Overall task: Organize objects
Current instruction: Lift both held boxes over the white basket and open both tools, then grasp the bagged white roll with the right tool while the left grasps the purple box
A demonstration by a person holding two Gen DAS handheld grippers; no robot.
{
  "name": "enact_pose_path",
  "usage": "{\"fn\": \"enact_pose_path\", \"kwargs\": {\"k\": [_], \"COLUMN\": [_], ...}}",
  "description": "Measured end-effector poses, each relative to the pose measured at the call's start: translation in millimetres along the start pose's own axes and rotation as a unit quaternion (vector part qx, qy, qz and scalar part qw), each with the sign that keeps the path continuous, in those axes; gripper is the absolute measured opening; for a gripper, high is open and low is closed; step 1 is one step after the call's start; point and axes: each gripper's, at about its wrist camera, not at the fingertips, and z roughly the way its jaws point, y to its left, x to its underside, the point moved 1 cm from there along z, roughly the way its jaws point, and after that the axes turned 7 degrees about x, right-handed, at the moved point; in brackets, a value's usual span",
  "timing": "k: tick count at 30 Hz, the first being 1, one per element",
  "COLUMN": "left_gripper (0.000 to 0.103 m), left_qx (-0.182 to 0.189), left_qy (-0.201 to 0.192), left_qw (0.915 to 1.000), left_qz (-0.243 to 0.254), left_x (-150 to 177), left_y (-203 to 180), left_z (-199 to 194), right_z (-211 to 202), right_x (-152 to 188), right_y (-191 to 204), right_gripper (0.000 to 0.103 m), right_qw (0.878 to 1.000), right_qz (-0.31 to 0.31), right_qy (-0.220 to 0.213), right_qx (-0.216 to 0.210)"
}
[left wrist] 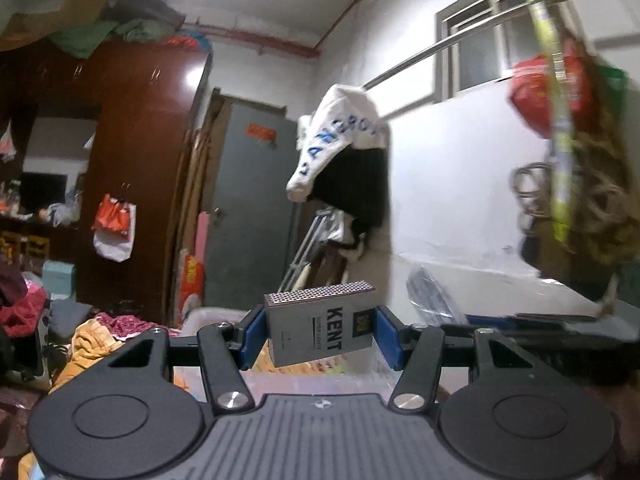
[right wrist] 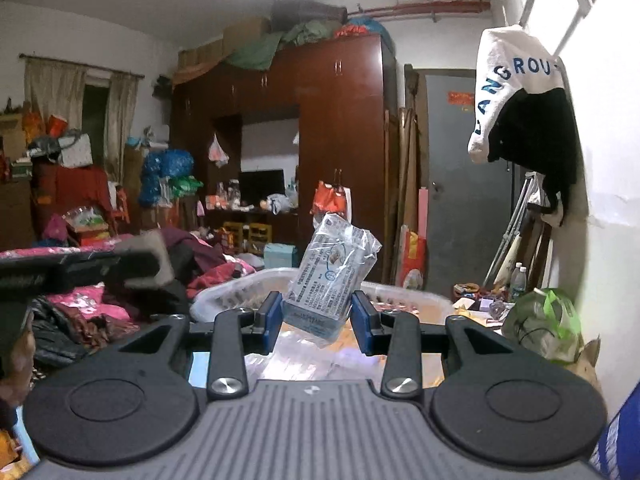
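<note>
My left gripper (left wrist: 318,334) is shut on a grey KENT cigarette pack (left wrist: 320,326), held upright in the air between the blue pads (left wrist: 251,336). My right gripper (right wrist: 316,320) is shut on a clear plastic-wrapped packet of printed white items (right wrist: 330,276), tilted to the right and held above a white plastic basket (right wrist: 224,294). The basket's rim also shows in the left wrist view (left wrist: 208,316), below and behind the pack. The other gripper's dark body (right wrist: 80,268) shows at the left of the right wrist view.
A dark red wardrobe (right wrist: 340,120) and a grey door (right wrist: 464,184) stand behind. Piled clothes (right wrist: 100,304) lie to the left. A white and black garment (right wrist: 520,112) hangs on the right wall. A green bag (right wrist: 548,324) and bottles (right wrist: 518,280) sit at the right.
</note>
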Motion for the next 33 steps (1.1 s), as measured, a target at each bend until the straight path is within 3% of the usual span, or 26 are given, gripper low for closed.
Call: {"fn": "enact_pose_path", "kwargs": {"k": [5,6,7,8,9,10,11,12,14,17,20,25,29,30,33], "left_gripper": [0.062,0.067,0.086,0.092,0.092,0.092,0.092,0.093,0.099,0.099,0.099,0.098,0.097,0.096,0.093], "left_qx": [-0.039,-0.038,-0.040,-0.051,-0.066,-0.071,-0.066,-0.057,-0.042,-0.043,-0.055,-0.030,-0.036,-0.043,-0.053], "left_qy": [0.037,0.043,0.059,0.076,0.087,0.090,0.087,0.076,0.065,0.062,0.083,0.092,0.103,0.104,0.096], "left_qw": [0.9985,0.9983,0.9974,0.9956,0.9938,0.9933,0.9940,0.9955,0.9970,0.9971,0.9948,0.9911,0.9934,0.9933,0.9934], "left_qz": [-0.003,-0.002,-0.007,-0.016,-0.021,-0.016,-0.007,-0.003,-0.005,-0.007,-0.022,-0.091,-0.034,-0.026,-0.032], "left_x": [-9,-6,-1,4,7,10,12,14,13,25,60,116,132,130,128], "left_y": [18,23,29,34,36,37,35,34,32,26,24,19,-7,-8,-2], "left_z": [67,77,88,96,99,97,92,83,68,31,-9,-57,-72,-71,-75], "right_z": [40,46,51,54,54,48,41,31,9,-19,-40,-55,-47,-44,-37], "right_x": [-11,-8,-3,2,6,11,14,17,26,50,88,131,126,123,115], "right_y": [-3,-4,-3,-3,-2,-1,-1,-2,-3,-2,8,35,44,46,54], "right_gripper": [0.043,0.053,0.073,0.082,0.090,0.090,0.093,0.103,0.103,0.103,0.103,0.103,0.103,0.102,0.077], "right_qw": [0.999,0.999,0.998,0.998,0.997,0.997,0.998,0.998,1.000,1.000,0.998,0.995,0.994,0.994,0.995], "right_qz": [-0.030,-0.035,-0.041,-0.046,-0.051,-0.054,-0.051,-0.043,-0.019,0.009,0.022,0.023,0.035,0.039,0.028], "right_qy": [0.022,0.029,0.038,0.043,0.047,0.045,0.038,0.028,0.012,0.022,0.048,0.091,0.094,0.094,0.082], "right_qx": [0.012,0.010,0.008,0.011,0.017,0.022,0.024,0.024,0.019,0.000,-0.018,-0.027,-0.044,-0.049,-0.041]}}
